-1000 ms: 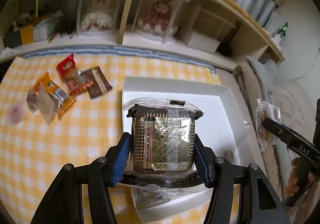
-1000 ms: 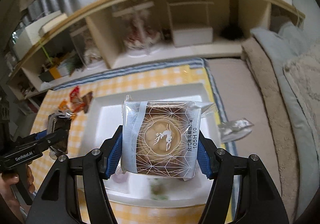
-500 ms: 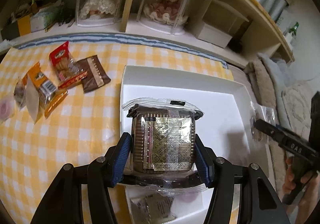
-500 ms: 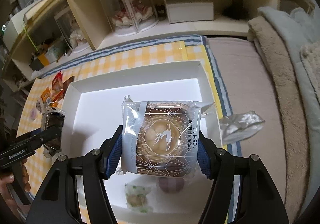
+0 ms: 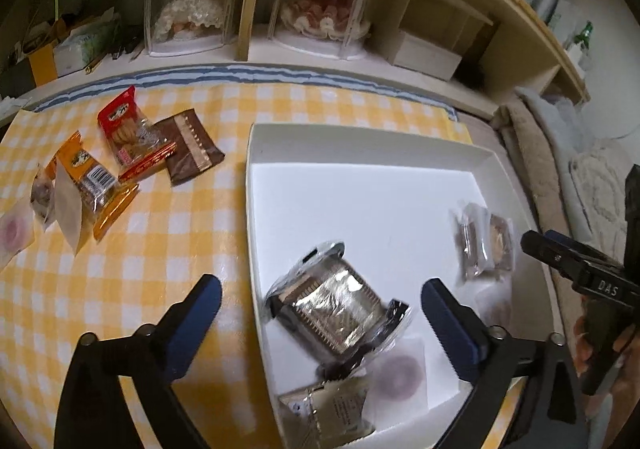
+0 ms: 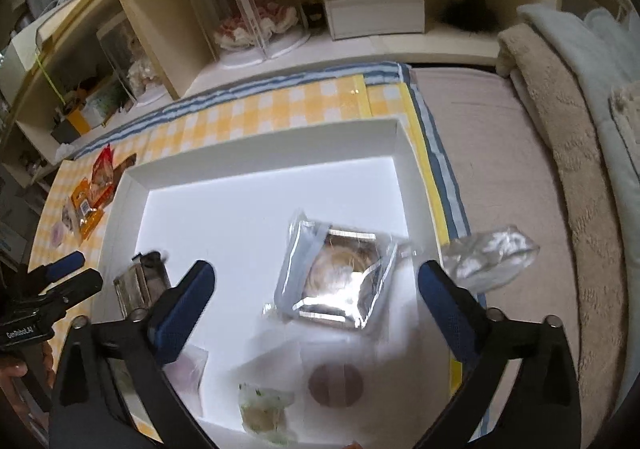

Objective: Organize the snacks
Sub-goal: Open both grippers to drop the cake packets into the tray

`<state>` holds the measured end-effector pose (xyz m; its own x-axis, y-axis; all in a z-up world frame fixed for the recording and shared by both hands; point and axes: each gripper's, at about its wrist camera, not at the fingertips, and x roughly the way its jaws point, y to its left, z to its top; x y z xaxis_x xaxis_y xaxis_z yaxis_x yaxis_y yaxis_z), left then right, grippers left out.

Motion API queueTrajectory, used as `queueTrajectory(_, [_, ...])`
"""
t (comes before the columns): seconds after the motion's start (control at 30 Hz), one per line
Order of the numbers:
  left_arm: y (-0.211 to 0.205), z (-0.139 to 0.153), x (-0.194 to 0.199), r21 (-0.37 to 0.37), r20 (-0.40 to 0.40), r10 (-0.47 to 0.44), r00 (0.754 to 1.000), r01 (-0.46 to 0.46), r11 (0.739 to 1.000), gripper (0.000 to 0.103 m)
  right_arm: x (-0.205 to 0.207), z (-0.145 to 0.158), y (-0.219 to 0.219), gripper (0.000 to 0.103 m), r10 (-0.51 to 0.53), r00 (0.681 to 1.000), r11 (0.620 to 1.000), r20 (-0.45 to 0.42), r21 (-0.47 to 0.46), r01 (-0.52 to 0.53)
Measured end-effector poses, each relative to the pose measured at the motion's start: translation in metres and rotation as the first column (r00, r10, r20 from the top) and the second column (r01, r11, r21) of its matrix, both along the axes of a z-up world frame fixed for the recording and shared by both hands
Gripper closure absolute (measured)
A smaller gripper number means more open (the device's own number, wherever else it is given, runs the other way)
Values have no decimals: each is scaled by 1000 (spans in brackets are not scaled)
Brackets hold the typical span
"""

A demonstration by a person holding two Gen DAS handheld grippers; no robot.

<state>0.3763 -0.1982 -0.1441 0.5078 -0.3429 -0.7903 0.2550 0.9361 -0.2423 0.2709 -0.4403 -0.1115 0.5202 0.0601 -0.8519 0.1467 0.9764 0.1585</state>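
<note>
Both my grippers, left gripper and right gripper, have just sprung wide; the gold packet at six o'clock in the white box lands tilted and may tip against its wall.

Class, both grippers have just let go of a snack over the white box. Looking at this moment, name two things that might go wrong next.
1. The gold-foil snack sits tilted against the white box wall near its edge; it may settle on the packets below and crush them.
2. The left gripper and right gripper, jaws just opened wide, hang close together above the box; pulling back carelessly might knock the mooncake packet.
</note>
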Motion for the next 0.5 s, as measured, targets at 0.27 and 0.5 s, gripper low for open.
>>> queueTrajectory(0.27, [6,4,-17,14,-19,4,1000,-3,1000,0,-25,3,9,0,-7,1000,1000,2,-11,7])
queueTrajectory(0.5, [9,13,-29,7,-23,7,1000,-7,1000,0,-42,6,15,0,-16,1000,1000,4,-2,16])
